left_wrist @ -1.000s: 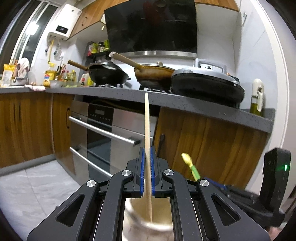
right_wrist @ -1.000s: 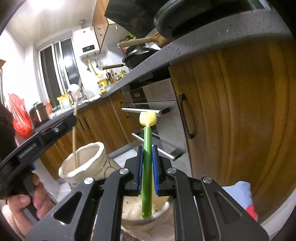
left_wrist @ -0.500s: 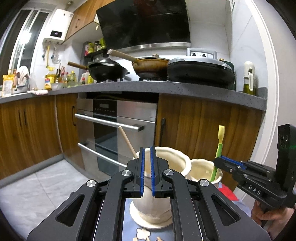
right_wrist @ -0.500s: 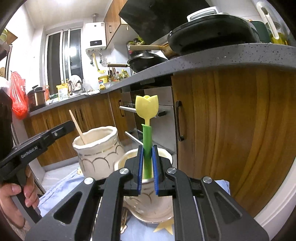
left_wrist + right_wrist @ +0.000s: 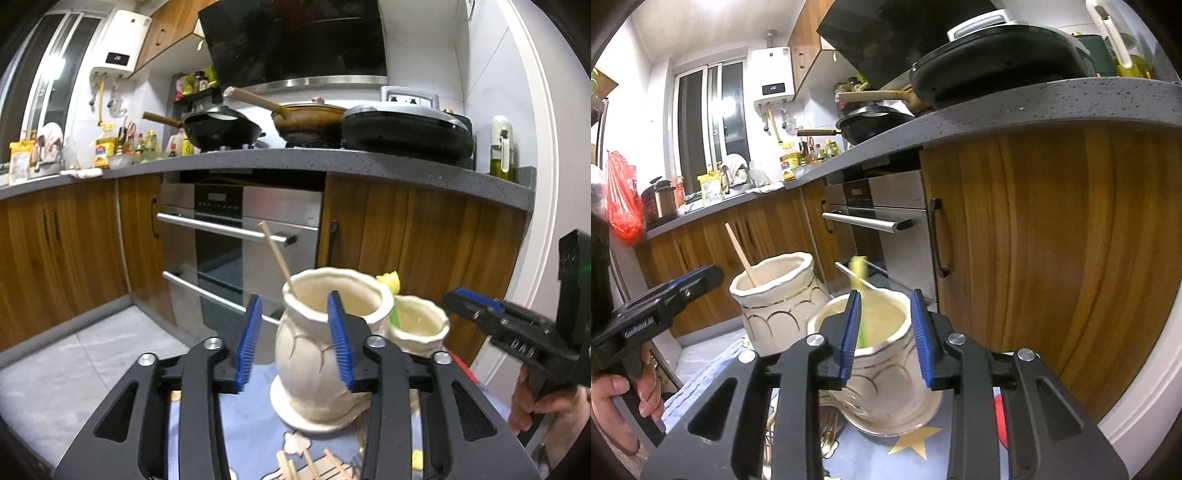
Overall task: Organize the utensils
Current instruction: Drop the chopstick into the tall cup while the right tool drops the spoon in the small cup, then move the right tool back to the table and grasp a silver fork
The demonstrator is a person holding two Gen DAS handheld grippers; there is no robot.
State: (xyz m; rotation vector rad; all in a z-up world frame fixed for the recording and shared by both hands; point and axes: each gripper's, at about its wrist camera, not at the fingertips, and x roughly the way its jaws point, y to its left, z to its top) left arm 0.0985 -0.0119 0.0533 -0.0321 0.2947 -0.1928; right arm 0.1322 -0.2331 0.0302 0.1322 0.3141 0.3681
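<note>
The tall cream jar (image 5: 325, 354) stands on a blue patterned cloth (image 5: 251, 435) in front of the wooden kitchen cabinets, and everything here can be placed from it. A wooden utensil (image 5: 275, 254) leans inside this jar, its handle slanting up and to the left above the rim.

The left gripper (image 5: 293, 338) hangs just in front of the jar with its jaws opening; the blue pads (image 5: 249, 338) stand well apart and nothing lies between them, the right pad crossing in front of the jar's mouth without a visible press on it.

Just beside the tall jar, on its right in the left wrist view, sits a shorter cream jar (image 5: 882, 365) with gold scalloped lines. A green-handled utensil with a yellow top (image 5: 860, 291) stands in it, tilted and blurred, so whether it touches the left pad of the right gripper (image 5: 886, 339) is hard to tell; it seems to be loose. That gripper's jaws are also opening, with the short jar's mouth and the green handle seen between the pads, and no clamp on either.

In front of the tall jar, more wooden pieces (image 5: 306, 461) lie flat on the cloth. A person's hand (image 5: 624, 402) holds the left gripper's handle to the left of the tall jar in the right wrist view.
</note>
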